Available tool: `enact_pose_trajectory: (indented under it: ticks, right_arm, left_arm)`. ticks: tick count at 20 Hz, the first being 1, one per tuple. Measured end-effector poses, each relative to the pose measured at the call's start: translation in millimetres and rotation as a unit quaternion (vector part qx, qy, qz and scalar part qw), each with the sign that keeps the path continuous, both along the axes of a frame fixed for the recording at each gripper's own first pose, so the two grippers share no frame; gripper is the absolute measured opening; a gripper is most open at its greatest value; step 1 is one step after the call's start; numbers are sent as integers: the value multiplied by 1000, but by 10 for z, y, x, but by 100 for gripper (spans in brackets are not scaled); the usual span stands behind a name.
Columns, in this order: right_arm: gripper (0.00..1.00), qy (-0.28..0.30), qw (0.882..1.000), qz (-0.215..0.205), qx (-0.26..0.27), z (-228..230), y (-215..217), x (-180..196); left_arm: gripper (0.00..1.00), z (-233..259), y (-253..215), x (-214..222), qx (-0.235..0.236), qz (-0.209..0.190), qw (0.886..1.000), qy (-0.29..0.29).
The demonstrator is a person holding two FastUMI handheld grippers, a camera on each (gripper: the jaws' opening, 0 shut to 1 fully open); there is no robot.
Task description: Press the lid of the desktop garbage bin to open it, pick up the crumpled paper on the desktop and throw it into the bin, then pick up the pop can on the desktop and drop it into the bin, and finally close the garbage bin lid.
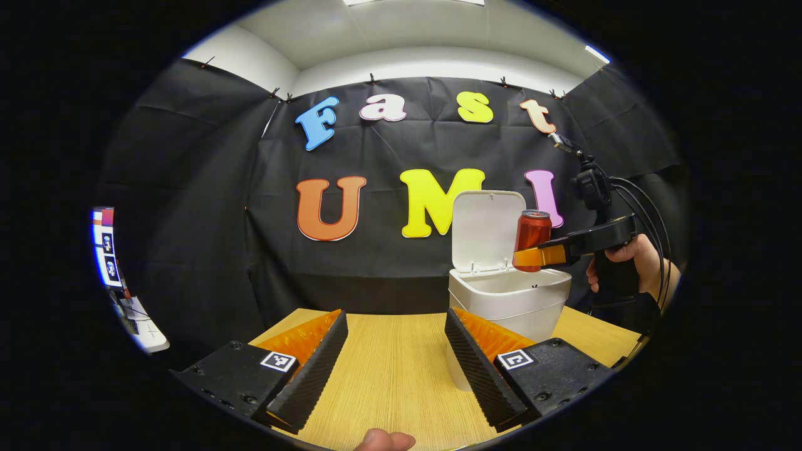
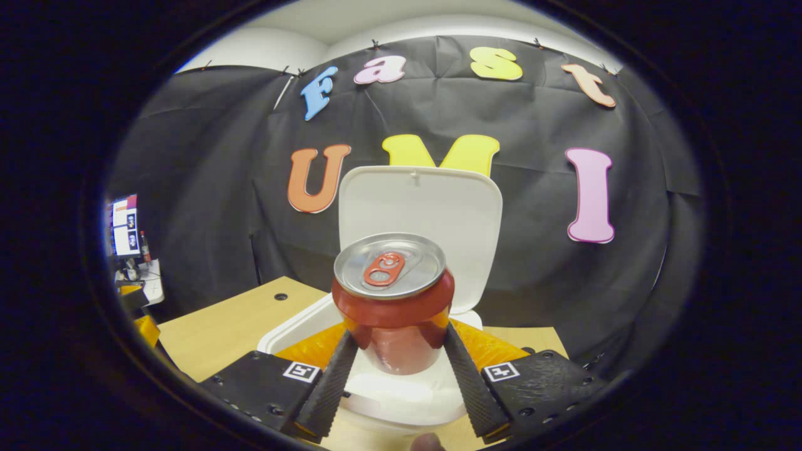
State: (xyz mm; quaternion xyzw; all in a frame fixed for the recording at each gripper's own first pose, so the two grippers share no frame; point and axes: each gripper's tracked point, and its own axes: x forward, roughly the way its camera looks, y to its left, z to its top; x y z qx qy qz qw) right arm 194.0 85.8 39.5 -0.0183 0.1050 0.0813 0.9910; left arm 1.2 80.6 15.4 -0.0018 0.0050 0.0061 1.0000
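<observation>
We see the right claw [image 2: 396,357] grasping the upright red aluminium pop can [image 2: 393,300] above the open white plastic bin [image 1: 509,294]. Our left claw [image 1: 395,366] hangs released over the wooden desk [image 1: 388,363]. The bin's inside seems hidden.

The left gripper view looks level and forward from low over the wooden tabletop [image 1: 388,369], facing the black cloth wall [image 1: 207,207], with the white garbage bin [image 1: 509,300] a little way off to its right. The right gripper view rides higher and much nearer, tipped slightly down onto the same bin [image 2: 376,391] just below it, its raised lid [image 2: 420,219] facing the lens. Both views share the bin, its lid [image 1: 487,232], the tabletop [image 2: 219,332], the wall [image 2: 207,163] and the red pop can [image 1: 531,233], close up [image 2: 393,307] in the right gripper view.
</observation>
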Motion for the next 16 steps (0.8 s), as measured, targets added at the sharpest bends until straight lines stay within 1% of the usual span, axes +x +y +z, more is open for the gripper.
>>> enact_pose_trajectory:
  ticks: [2,9,14,15,16]
  right_arm:
    - [80,7,1000,-7,6,-13,-35,60]
    - [80,13,1000,-18,-11,-72,-6,177]
    - [82,13,1000,-22,-16,-65,5,209]
    - [85,9,1000,-24,-17,-44,-3,211]
    - [84,4,1000,-25,-15,-8,1,206]
  left_arm:
    - [100,8,9,-14,0,0,1000,-1]
    - [100,4,35,-22,4,2,1000,0]
    - [100,-17,41,-10,4,2,1000,2]
    - [100,-26,31,-2,4,1,1000,2]
    - [100,-39,29,-11,5,-1,1000,3]
